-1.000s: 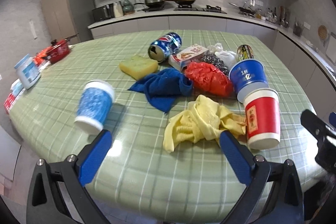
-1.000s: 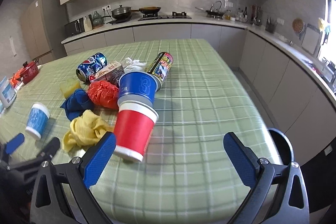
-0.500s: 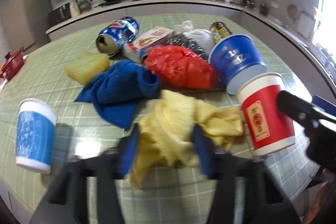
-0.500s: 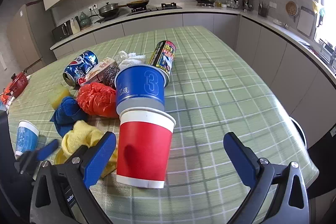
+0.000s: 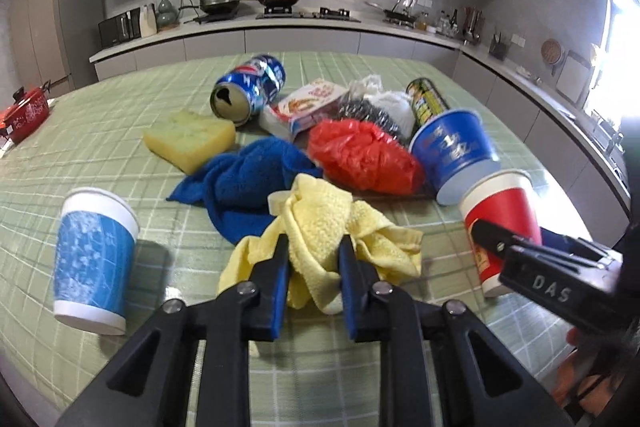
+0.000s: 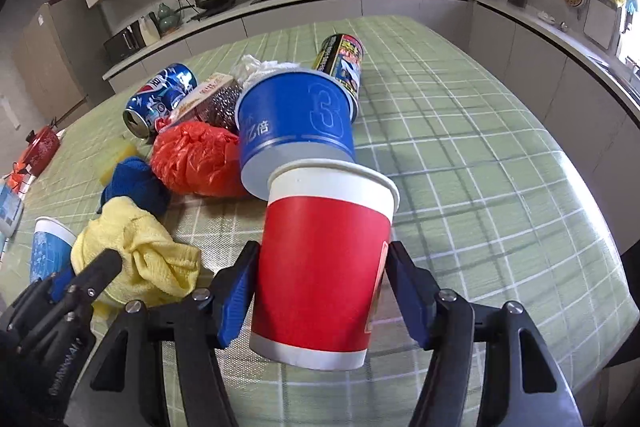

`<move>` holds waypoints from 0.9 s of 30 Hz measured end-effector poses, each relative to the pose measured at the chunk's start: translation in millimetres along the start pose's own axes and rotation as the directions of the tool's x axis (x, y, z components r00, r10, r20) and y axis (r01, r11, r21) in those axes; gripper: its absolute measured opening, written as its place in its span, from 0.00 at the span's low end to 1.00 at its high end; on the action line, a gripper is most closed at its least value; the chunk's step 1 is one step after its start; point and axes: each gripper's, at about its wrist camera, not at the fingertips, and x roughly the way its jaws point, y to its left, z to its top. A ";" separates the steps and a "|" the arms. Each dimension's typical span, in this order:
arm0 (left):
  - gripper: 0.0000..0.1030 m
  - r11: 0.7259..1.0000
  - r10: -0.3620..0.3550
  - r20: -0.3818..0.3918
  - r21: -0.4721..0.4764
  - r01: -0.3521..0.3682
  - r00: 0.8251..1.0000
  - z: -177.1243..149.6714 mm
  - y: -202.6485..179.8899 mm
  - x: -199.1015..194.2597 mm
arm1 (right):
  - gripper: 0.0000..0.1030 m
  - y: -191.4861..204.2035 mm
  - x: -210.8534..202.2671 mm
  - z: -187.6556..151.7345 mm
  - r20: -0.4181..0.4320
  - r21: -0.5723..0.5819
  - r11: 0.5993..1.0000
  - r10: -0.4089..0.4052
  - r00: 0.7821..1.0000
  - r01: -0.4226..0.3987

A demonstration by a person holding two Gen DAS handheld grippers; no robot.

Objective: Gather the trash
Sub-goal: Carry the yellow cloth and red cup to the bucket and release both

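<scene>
On a green-check table (image 5: 100, 131), we pinch the yellow cloth (image 5: 320, 223) in our left gripper (image 5: 313, 291), jaws nearly closed on its folds. Our right gripper (image 6: 320, 291) clamps the upside-down red paper cup (image 6: 320, 267) w/ both pads on its sides, just in front of the blue cup (image 6: 294, 123).

Bare tablecloth (image 6: 480, 155) right — clutter left

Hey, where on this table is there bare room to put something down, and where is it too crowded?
Bare cloth lies right of the red cup and blue cup, out to the table edge, and also between the blue-patterned cup and the sponge. The middle is crowded: yellow cloth, blue cloth, red bag, cans, box.
</scene>
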 end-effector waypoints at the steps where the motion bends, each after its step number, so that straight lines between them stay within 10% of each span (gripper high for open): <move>1: 0.23 1.000 -0.003 0.005 0.000 0.003 1.000 1.9 -0.4 -1.1 | 0.61 0.2 -0.5 -0.3 0.002 -0.004 1.000 0.004 1.000 -0.004; 14: 0.23 0.990 -0.135 0.097 0.045 0.132 0.986 33.3 -58.0 -27.7 | 0.60 -65.7 -63.1 15.1 0.114 0.064 0.995 -0.086 0.990 0.079; 27: 0.23 0.958 -0.266 0.074 0.134 0.255 0.961 31.2 -253.4 -1.2 | 0.60 -296.2 -100.7 9.9 0.129 0.196 0.956 -0.246 0.961 0.218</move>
